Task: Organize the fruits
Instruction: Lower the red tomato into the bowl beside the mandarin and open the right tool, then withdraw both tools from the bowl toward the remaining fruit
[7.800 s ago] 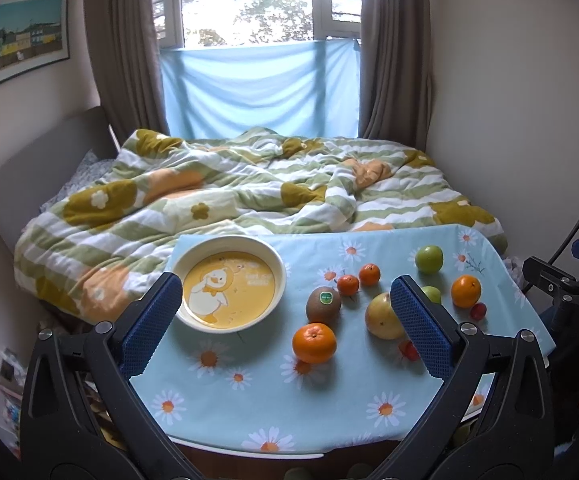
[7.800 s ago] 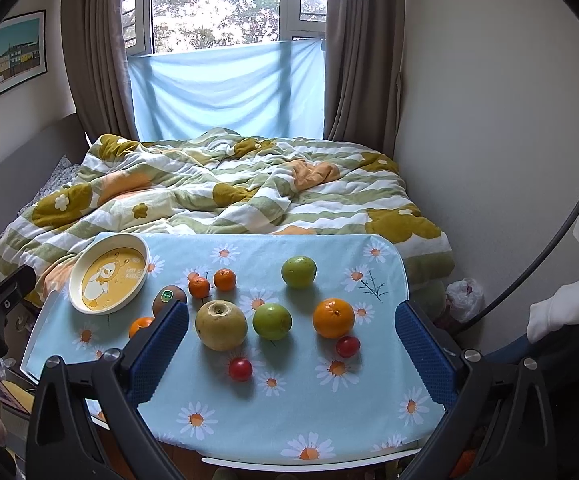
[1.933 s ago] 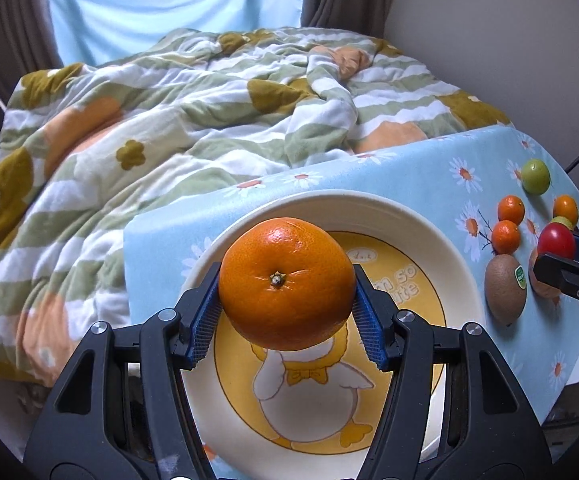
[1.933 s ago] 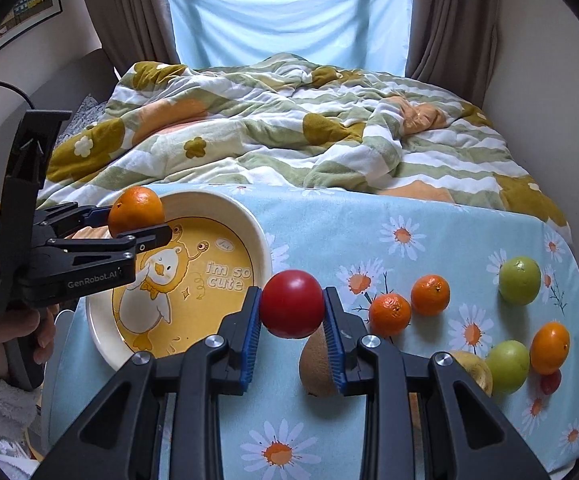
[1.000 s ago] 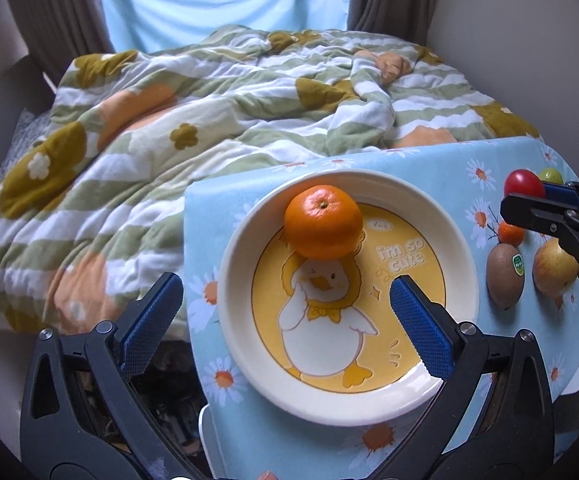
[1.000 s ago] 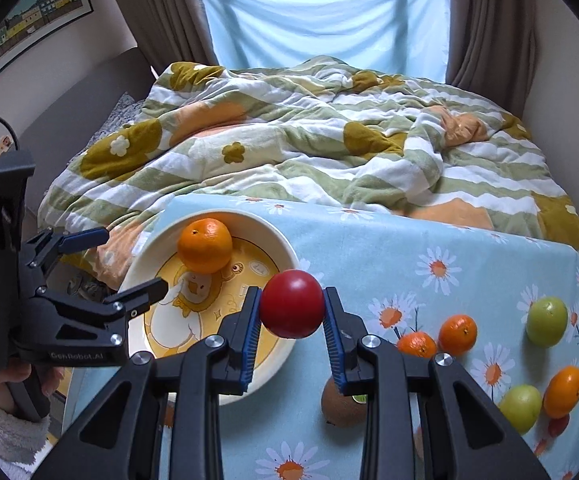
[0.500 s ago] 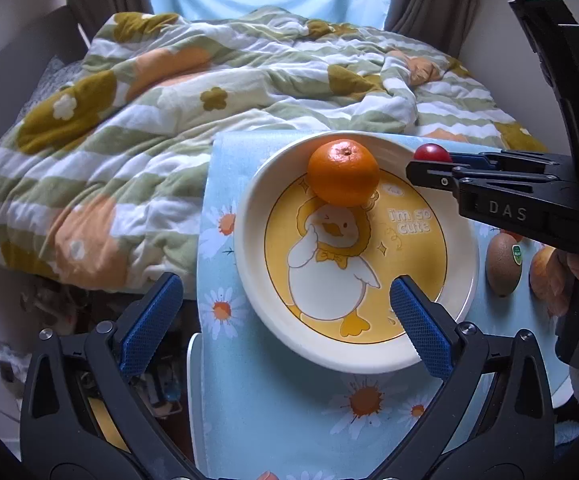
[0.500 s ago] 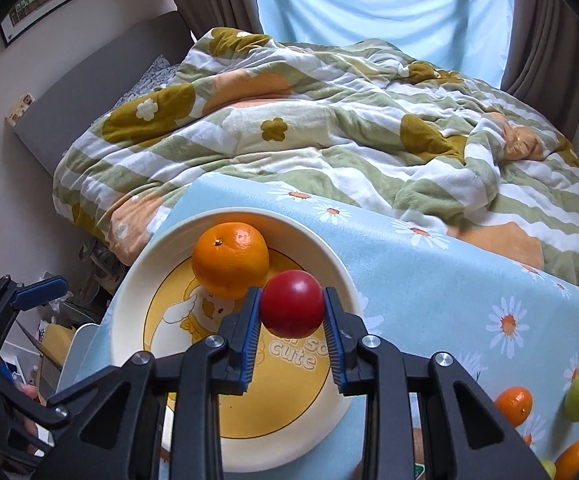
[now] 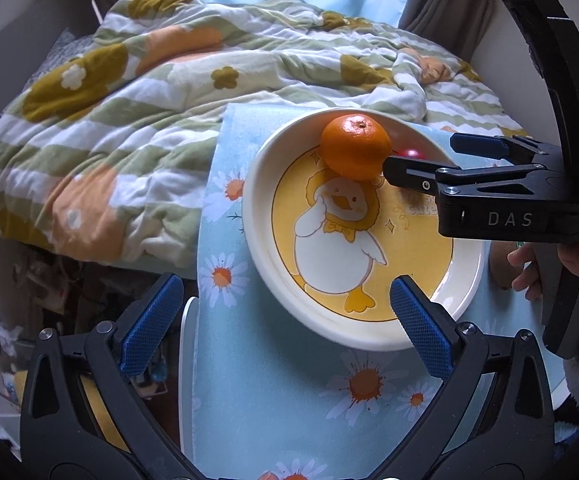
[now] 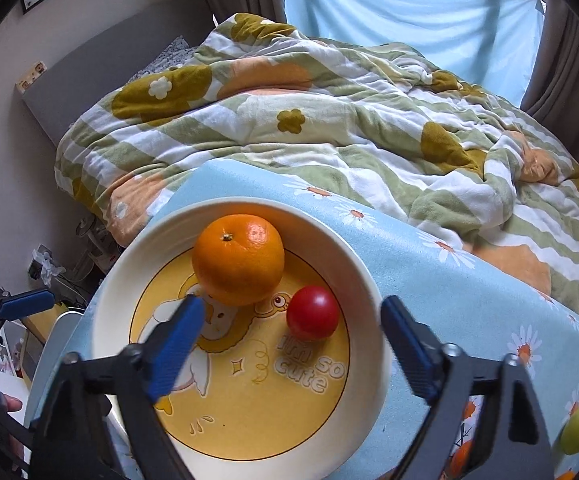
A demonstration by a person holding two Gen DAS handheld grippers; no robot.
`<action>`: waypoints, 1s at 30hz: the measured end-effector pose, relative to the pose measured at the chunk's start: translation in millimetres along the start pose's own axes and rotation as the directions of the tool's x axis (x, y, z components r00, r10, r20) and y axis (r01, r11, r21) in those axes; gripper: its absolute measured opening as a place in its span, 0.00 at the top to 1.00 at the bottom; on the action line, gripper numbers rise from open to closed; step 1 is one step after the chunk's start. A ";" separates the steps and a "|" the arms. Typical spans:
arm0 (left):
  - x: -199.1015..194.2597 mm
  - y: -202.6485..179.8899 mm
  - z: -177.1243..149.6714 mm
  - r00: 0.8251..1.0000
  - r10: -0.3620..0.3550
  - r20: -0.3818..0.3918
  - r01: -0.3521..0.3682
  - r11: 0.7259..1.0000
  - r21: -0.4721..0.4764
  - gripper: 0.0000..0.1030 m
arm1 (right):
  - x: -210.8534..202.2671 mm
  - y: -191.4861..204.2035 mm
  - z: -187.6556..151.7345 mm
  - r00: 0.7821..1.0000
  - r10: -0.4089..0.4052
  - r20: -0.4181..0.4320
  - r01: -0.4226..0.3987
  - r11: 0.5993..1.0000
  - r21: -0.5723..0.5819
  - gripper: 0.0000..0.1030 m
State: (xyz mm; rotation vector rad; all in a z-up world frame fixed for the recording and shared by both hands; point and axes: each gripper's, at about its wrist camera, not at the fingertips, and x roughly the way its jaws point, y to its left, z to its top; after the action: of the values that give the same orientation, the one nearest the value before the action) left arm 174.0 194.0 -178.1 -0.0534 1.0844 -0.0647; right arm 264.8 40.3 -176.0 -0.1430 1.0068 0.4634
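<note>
Right gripper has just been opening, wide and empty now; red fruit sits in the plate beside the orange. Left gripper is wide open too, holding nothing.

Each camera sits just behind its own tool and looks steeply down along the two fingers, close above the tabletop. The left wrist view faces the near left rim of the plate, with the left tool spread across the bottom of the picture and the right tool reaching in from the right side. The right wrist view hangs right over the plate, its own right tool framing the middle. Both views share the plate, the orange, the red fruit and the bed beyond the fingertips.
</note>
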 end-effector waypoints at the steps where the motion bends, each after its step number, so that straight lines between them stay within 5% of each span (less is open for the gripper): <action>1: -1.1 0.3 -0.9 1.000 0.001 -0.001 -0.001 1.000 -0.001 0.00 | -1.6 0.1 -0.9 1.000 0.002 0.005 -0.002 1.000 0.003 0.05; 15: -45.4 4.2 -1.3 0.998 -0.005 0.060 0.004 1.000 0.028 0.00 | -51.5 11.8 -9.3 0.999 0.005 0.048 -0.008 0.998 0.064 0.05; 30: -104.6 -21.1 2.2 0.989 -0.045 0.141 0.021 0.987 0.162 0.00 | -153.7 9.5 -49.1 0.984 -0.149 0.098 0.122 0.963 0.242 0.05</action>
State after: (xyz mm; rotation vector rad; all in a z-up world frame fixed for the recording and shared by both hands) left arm 126.6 181.2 -83.3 0.0680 0.9306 -0.1753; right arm 153.6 -14.5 -72.3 0.0269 0.9241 0.2218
